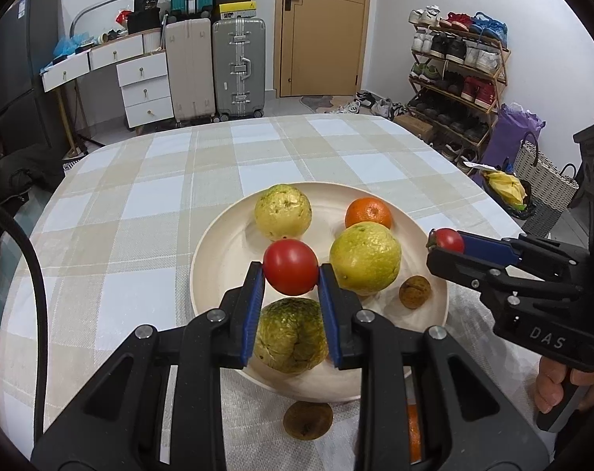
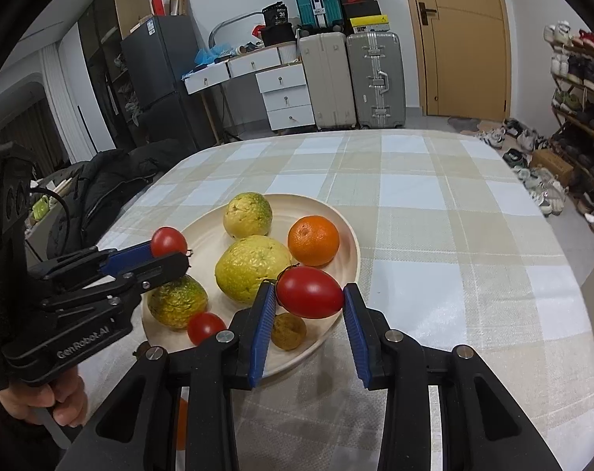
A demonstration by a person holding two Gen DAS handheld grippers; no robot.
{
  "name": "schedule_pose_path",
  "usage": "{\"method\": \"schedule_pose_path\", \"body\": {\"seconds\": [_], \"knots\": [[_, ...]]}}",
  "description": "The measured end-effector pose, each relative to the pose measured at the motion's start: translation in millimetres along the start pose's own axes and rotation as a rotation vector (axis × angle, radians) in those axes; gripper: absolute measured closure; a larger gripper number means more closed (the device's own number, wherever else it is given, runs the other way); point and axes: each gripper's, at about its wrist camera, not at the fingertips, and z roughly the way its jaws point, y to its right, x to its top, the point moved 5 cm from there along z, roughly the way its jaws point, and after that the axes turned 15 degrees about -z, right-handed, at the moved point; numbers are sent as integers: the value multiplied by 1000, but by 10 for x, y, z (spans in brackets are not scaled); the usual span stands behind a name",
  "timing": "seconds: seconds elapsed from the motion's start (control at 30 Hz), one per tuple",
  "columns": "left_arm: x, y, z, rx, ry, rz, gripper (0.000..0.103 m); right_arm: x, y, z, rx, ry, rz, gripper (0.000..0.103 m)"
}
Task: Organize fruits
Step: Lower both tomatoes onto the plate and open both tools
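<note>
My left gripper [image 1: 291, 271] clamps a round red tomato [image 1: 291, 267]; my right gripper [image 2: 309, 294] pinches an oval red tomato [image 2: 309, 292], both above the cream round plate [image 2: 344, 235].

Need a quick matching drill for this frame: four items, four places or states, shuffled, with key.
Items:
1. round tomato
2. oval tomato
3. orange
4. small brown fruit

Places/states:
A. lying in the plate
B. on the tablecloth, outside the plate
C. held by the right gripper
D. held by the left gripper

Pairs: 1-D, 2-C, 3-A, 4-B
</note>
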Motion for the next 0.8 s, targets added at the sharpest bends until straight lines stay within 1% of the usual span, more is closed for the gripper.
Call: {"method": "schedule_pose_path", "body": {"seconds": [0.23,0.47,0.5,0.53,0.6,0.67,0.7,0.73,0.77,0.8], "knots": [[-4,2,117,11,-17,1,78,7,-2,51,-18,-14,-14,67],[-13,2,154,23,-20,5,78,8,-16,96,-17,-27,-18,66],[-11,3,153,22,-15,1,78,11,-20,91,-20,-25,-21,64],[-12,1,149,23,-15,-1,78,15,-24,87,-24,-22,-23,59],[-13,-3,140,16,-21,-10,77,23,-24,60,-25,-10,-19,53],[-16,-9,116,13,-24,-14,75,28,-22,30,-31,-3,-17,52],[-19,-13,93,13,-23,-13,70,29,-24,12,-35,-1,-17,51],[-25,-15,68,15,-20,-12,60,28,-27,-2,-37,1,-19,48],[-28,-20,40,17,-14,-10,55,26,-34,-14,-38,3,-22,46],[-29,-28,3,17,-1,-10,44,23,-41,-31,-41,5,-26,39]]}}
